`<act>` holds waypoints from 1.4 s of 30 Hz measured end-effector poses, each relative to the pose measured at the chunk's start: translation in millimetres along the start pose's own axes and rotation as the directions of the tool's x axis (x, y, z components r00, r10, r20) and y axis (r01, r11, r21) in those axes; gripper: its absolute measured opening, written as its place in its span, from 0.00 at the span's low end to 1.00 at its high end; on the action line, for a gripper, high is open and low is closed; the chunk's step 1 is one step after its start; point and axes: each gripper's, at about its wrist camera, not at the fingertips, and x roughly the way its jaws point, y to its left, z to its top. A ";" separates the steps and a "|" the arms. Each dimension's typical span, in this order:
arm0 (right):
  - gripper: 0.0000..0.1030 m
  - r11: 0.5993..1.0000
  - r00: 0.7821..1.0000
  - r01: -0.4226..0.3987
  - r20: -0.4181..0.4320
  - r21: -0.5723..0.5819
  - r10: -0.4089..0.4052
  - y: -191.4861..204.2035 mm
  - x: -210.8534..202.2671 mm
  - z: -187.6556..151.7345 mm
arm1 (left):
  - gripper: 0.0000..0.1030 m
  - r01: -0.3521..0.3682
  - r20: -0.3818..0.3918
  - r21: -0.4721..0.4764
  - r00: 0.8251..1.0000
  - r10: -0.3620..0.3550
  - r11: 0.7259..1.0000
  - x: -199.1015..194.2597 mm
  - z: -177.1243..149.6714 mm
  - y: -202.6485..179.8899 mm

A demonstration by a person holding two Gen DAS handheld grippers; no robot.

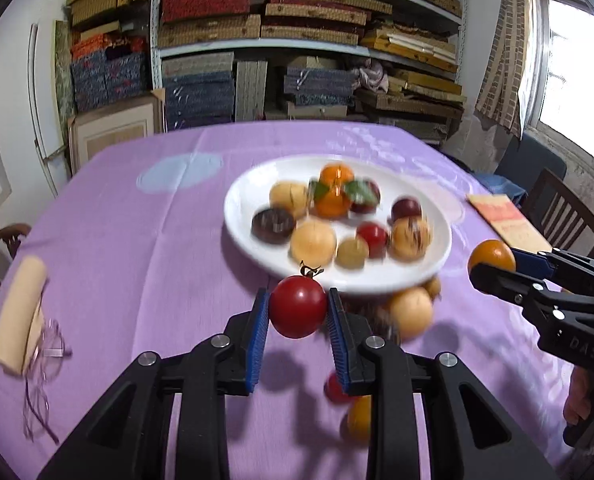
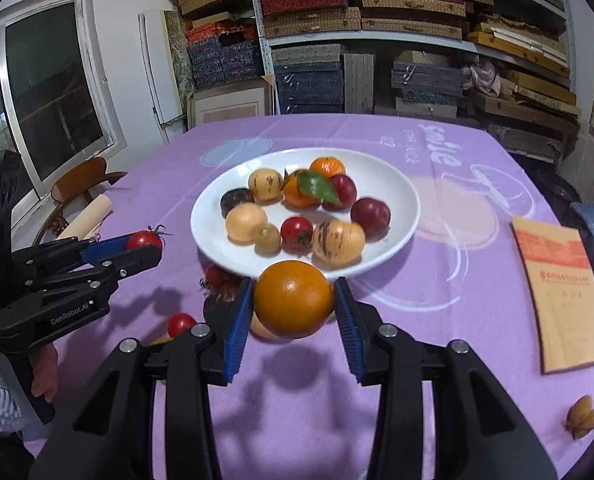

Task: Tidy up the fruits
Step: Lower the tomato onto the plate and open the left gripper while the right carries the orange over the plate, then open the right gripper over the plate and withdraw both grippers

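A white plate on the purple tablecloth holds several fruits: oranges with leaves, pale yellow fruits, red and dark ones. My left gripper is shut on a red tomato and holds it above the cloth just in front of the plate; it also shows in the right wrist view. My right gripper is shut on an orange fruit near the plate's front edge; it shows in the left wrist view at the right.
Loose fruits lie on the cloth in front of the plate: a pale yellow one, a small red one, an orange one. A booklet lies right, glasses and a beige roll left, a nut-like thing near right. Chairs and shelves surround the table.
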 end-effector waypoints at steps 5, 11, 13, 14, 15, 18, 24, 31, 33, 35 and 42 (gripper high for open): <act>0.39 1.000 1.000 0.022 -0.010 -0.019 -0.022 -11.2 29.8 44.4 | 0.28 0.016 -0.009 -0.029 1.000 -0.016 0.999 33.1 37.3 -2.2; 0.39 0.999 0.996 0.038 -0.086 -0.012 -0.039 -18.9 87.8 58.5 | 0.28 0.003 -0.069 -0.096 0.998 -0.010 0.995 80.9 56.4 14.2; 0.39 0.999 0.995 0.043 -0.092 0.001 -0.042 -21.3 97.8 59.5 | 0.28 -0.003 -0.088 -0.097 0.996 -0.005 0.995 93.0 59.0 17.7; 0.39 0.999 0.995 0.040 -0.094 0.007 -0.040 -22.3 101.5 60.5 | 0.28 -0.003 -0.095 -0.098 0.995 -0.007 0.995 99.0 60.4 18.6; 0.39 0.999 0.995 0.040 -0.097 0.008 -0.039 -23.1 105.3 61.6 | 0.28 0.001 -0.101 -0.099 0.995 -0.011 0.995 102.9 60.5 19.7; 0.42 0.998 0.995 0.057 -0.087 -0.009 -0.058 -21.8 109.7 62.0 | 0.29 0.014 -0.099 -0.097 0.995 -0.023 0.995 108.9 61.5 18.5; 0.67 0.996 0.996 0.082 -0.022 -0.020 -0.083 -20.2 99.5 64.0 | 0.54 0.015 -0.079 -0.113 0.997 -0.024 0.993 107.6 60.2 16.7; 0.78 0.996 0.994 0.091 0.057 0.022 -0.092 -25.6 57.8 52.6 | 0.69 -0.032 -0.041 -0.115 0.999 0.027 0.993 72.4 52.1 28.0; 0.89 0.993 0.989 0.108 0.096 0.037 -0.111 -26.3 40.2 42.1 | 0.77 -0.055 -0.018 -0.115 0.998 0.053 0.992 55.5 43.8 32.6; 0.90 0.992 0.986 0.125 0.111 0.028 -0.127 -25.5 26.1 31.7 | 0.78 -0.066 -0.010 -0.117 0.998 0.065 0.991 41.2 32.4 37.1; 0.92 0.986 0.970 0.158 0.177 0.057 -0.166 -26.5 -11.2 -10.2 | 0.79 -0.071 -0.045 -0.154 0.997 0.064 0.986 8.6 -20.8 38.3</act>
